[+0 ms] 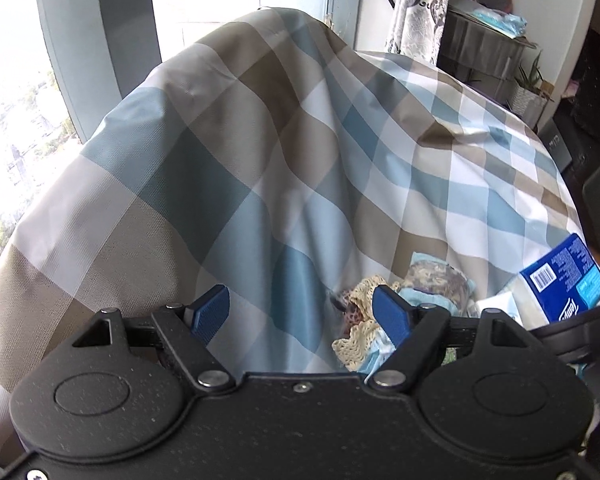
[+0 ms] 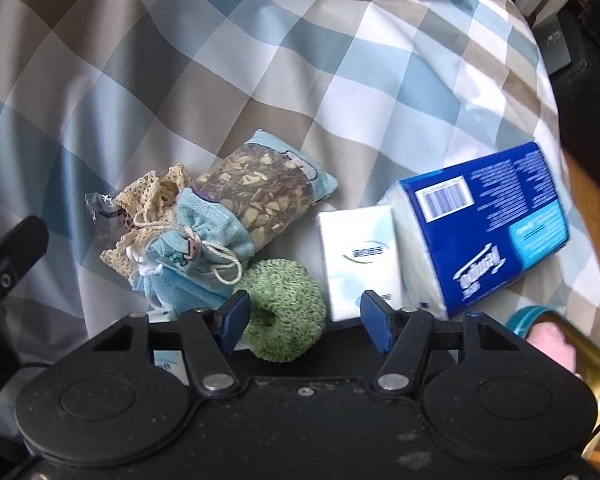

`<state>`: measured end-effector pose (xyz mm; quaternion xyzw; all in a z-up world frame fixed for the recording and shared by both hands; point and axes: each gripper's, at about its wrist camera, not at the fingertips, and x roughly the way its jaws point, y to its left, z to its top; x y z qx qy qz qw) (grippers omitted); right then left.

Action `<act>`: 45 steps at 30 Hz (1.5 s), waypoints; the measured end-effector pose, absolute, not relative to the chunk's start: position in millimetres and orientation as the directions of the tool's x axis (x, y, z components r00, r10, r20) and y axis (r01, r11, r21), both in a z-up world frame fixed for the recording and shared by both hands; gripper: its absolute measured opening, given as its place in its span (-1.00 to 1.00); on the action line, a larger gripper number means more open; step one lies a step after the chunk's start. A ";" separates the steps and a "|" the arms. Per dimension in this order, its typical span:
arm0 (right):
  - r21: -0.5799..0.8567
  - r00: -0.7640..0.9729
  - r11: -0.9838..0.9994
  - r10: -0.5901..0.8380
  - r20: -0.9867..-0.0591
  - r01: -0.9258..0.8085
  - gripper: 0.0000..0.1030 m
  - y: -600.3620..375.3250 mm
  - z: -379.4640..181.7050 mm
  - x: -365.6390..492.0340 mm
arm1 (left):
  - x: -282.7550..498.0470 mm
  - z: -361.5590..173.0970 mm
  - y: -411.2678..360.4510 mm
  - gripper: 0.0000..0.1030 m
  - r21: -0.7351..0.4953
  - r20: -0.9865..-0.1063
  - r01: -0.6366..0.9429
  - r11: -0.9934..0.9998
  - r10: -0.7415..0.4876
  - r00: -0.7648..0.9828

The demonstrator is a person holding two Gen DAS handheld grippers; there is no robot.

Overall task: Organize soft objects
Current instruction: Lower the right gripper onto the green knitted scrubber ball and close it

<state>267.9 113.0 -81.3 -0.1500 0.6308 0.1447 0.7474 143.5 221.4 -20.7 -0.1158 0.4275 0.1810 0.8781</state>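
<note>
Checked blue-and-tan bedspread (image 1: 260,140) beside a bright window (image 1: 4,120).

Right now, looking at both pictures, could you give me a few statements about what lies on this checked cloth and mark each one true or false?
1. A green knitted ring sits between the open fingers of the right tongs. True.
2. The blue tissue pack lies left of the drawstring pouches. False: it lies to their right.
3. A small white tissue packet lies beside the blue pack. True.
4. The left tongs clamp the checked cloth. False: they are open, gripping nothing.
5. The cloth is plain red. False: it is checked blue, tan and white.
</note>
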 end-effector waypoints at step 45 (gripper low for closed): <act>0.177 0.221 0.953 0.233 -0.947 -0.247 0.10 88.1 -102.7 260.6 | 152.0 -23.5 218.8 0.50 -0.085 -0.789 -0.394 0.915 0.180 0.588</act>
